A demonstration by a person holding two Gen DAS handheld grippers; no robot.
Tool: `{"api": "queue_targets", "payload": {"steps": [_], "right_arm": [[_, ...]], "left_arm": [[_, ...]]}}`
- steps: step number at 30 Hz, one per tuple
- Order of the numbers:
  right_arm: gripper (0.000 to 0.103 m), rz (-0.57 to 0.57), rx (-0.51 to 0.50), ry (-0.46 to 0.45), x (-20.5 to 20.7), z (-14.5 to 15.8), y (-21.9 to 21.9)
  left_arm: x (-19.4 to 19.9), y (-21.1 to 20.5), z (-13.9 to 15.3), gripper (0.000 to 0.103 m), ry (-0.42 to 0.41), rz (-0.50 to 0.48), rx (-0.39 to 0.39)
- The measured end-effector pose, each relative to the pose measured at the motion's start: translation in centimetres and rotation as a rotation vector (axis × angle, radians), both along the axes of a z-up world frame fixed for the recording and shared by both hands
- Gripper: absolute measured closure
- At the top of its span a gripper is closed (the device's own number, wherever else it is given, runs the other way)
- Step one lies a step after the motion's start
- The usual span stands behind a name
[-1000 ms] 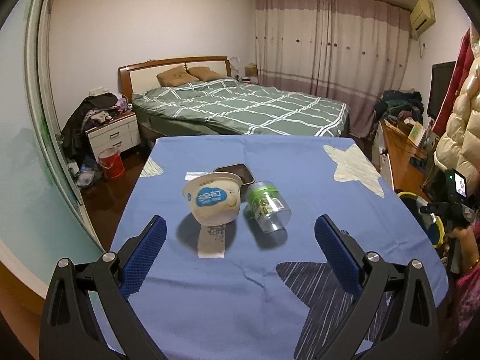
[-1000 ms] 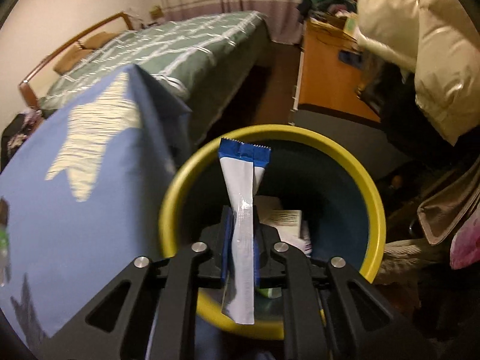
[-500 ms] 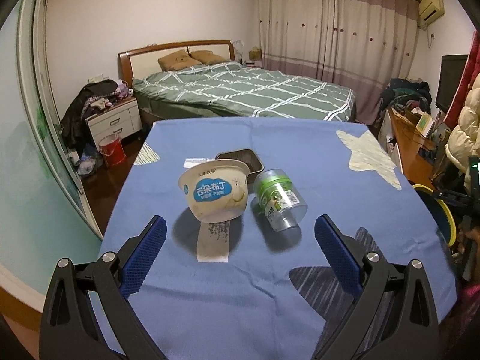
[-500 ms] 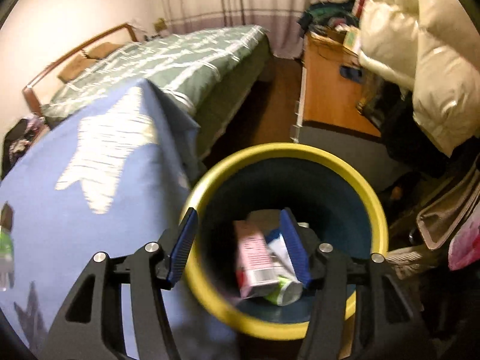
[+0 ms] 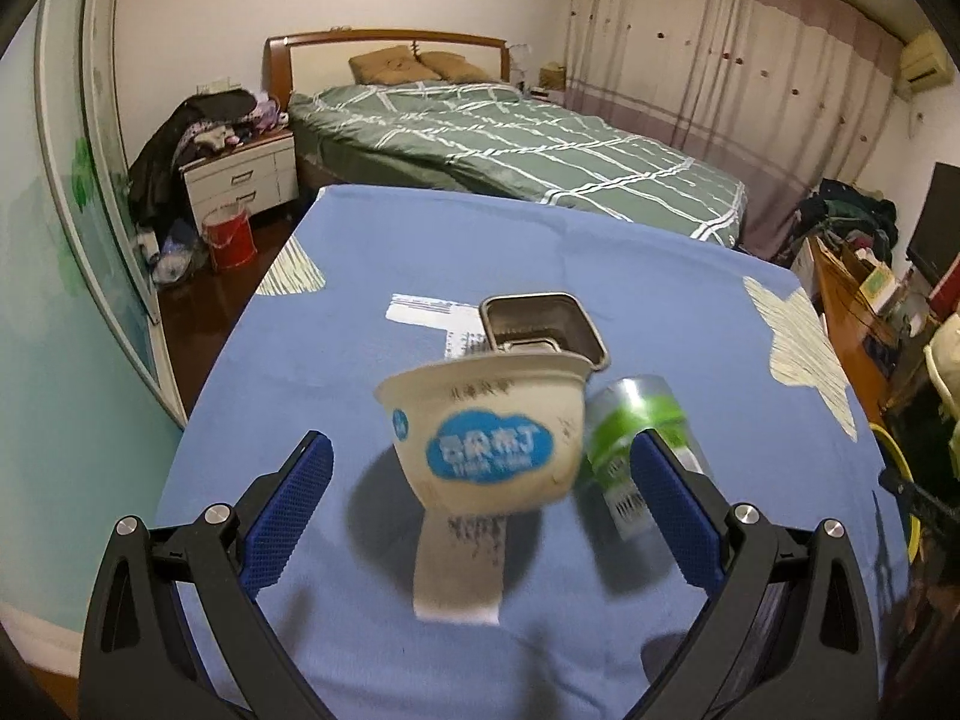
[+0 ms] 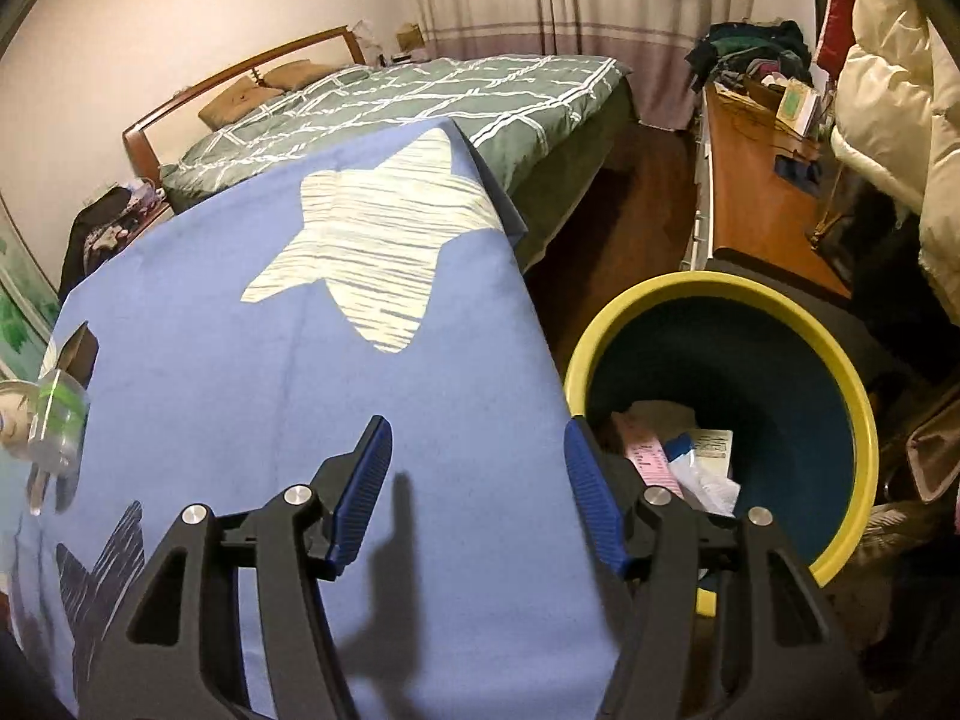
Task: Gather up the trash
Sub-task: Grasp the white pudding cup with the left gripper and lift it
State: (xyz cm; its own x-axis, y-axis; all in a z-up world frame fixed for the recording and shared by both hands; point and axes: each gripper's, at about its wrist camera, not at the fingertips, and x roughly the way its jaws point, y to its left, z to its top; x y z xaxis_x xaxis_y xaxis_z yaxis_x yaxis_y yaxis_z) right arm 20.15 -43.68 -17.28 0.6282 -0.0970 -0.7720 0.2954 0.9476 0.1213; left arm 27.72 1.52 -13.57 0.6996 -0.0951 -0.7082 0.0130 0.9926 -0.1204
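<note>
left gripper: fingers spread wide, nothing between the pads; hangs over desk, pudding cup sits just ahead in the gap btwn them, not touched.
right gripper: fingers apart, have just been opening; nothing held btwn them. Left finger over the cloth, right finger over desk edge next to the bin.
pudding cup: cream plastic, blue cloud label, tilted on its side w/ mouth facing away; on desk, near centre. Peeled lid strip lies flat under/in front of it.
bottle: clear, green label, on its side just right of the cup, close to or touching it, can't tell (blurred). Partly behind the left gripper's right finger.
metal tin: square, open top, right behind the cup.
white wrapper: flat on cloth, left of tin.
desk: covered w/ blue cloth, star prints.
trash bin: yellow rim, dark inside, on floor just right of desk edge. Holds paper scraps, pink packet, blue-white wrapper.
room: bed w/ green checked cover behind desk.
</note>
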Motion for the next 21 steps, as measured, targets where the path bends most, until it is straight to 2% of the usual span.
{"api": "queue_targets", "payload": {"steps": [6,11,13,14,17,21], "right_arm": [[0.044,0.002,-0.002,0.009,0.2,-0.1,0.3],[0.041,0.008,-0.001,0.010,0.2,-0.2,0.1],[0.041,0.008,0.003,0.008,0.1,-0.2,-0.1],[0.041,0.007,0.007,0.007,0.1,-0.2,-0.1],[0.040,0.006,0.013,0.007,0.2,-0.2,-0.2],[0.039,0.002,0.028,0.013,0.2,-0.3,-0.4]], "left_arm": [[2.6,0.2,-1.3,0.005,0.039,0.000,-0.009],[4.0,-0.2,-2.6,0.006,0.068,-0.009,0.014],[4.1,-0.4,-2.9,0.014,0.074,-0.017,0.016],[4.4,-0.4,-3.1,0.014,0.077,-0.020,0.015],[4.3,-0.7,-3.0,0.015,0.068,-0.038,0.027],[3.0,-1.3,-1.8,0.015,0.026,-0.042,0.080]]}}
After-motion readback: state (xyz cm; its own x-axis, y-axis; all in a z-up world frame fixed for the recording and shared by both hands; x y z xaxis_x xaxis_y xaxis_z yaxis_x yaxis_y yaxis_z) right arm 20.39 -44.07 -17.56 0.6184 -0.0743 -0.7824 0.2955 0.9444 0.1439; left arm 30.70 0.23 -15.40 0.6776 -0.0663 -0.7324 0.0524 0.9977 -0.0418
